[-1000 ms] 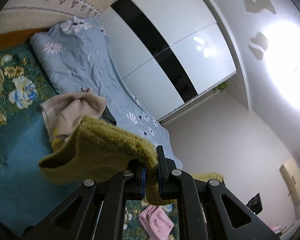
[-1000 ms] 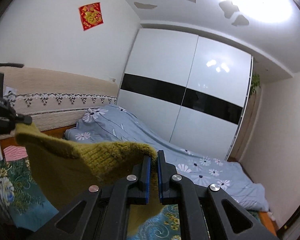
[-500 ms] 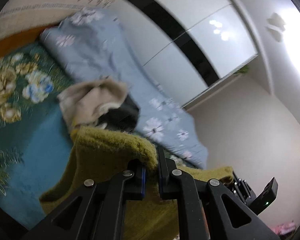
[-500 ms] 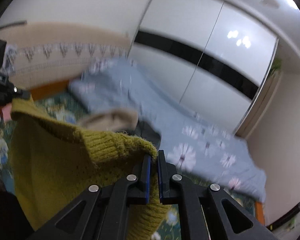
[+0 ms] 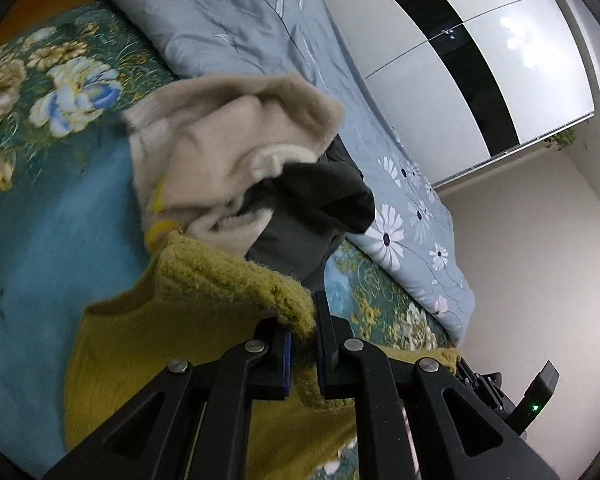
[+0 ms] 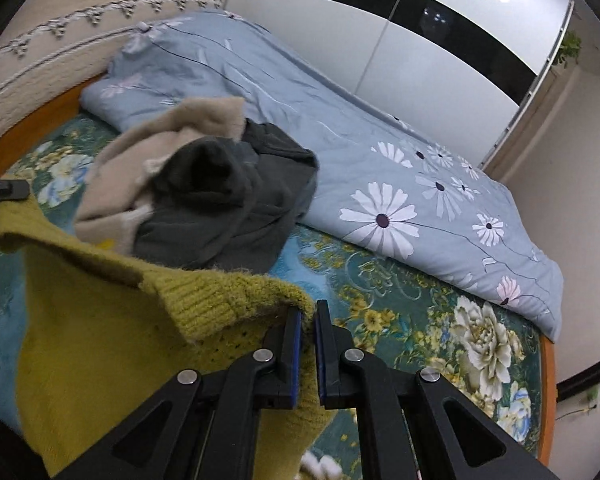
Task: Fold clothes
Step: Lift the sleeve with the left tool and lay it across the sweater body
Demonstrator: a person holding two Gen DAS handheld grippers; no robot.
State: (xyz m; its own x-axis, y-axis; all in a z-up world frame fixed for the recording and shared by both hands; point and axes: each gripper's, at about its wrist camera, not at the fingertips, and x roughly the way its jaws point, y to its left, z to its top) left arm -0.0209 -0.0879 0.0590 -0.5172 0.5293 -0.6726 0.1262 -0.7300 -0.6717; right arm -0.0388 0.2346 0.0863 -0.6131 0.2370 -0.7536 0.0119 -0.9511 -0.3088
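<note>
An olive-green knitted sweater (image 5: 148, 344) hangs spread between my two grippers above the bed; it also shows in the right wrist view (image 6: 100, 336). My left gripper (image 5: 302, 344) is shut on one ribbed edge corner. My right gripper (image 6: 307, 340) is shut on the other corner. The left gripper's tip (image 6: 8, 190) shows at the far left of the right wrist view, holding the far corner. The right gripper's body (image 5: 488, 390) shows at lower right of the left wrist view.
A beige garment (image 6: 148, 148) and a dark grey garment (image 6: 228, 200) lie piled on the teal floral bedsheet (image 6: 400, 304). A light-blue flowered quilt (image 6: 380, 168) lies along the far side. A white-and-black wardrobe (image 6: 440, 40) stands behind the bed.
Both grippers have tilted down and lowered toward the bed with the sweater; the views swung from the wall and ceiling to the clothes pile and sheet.
</note>
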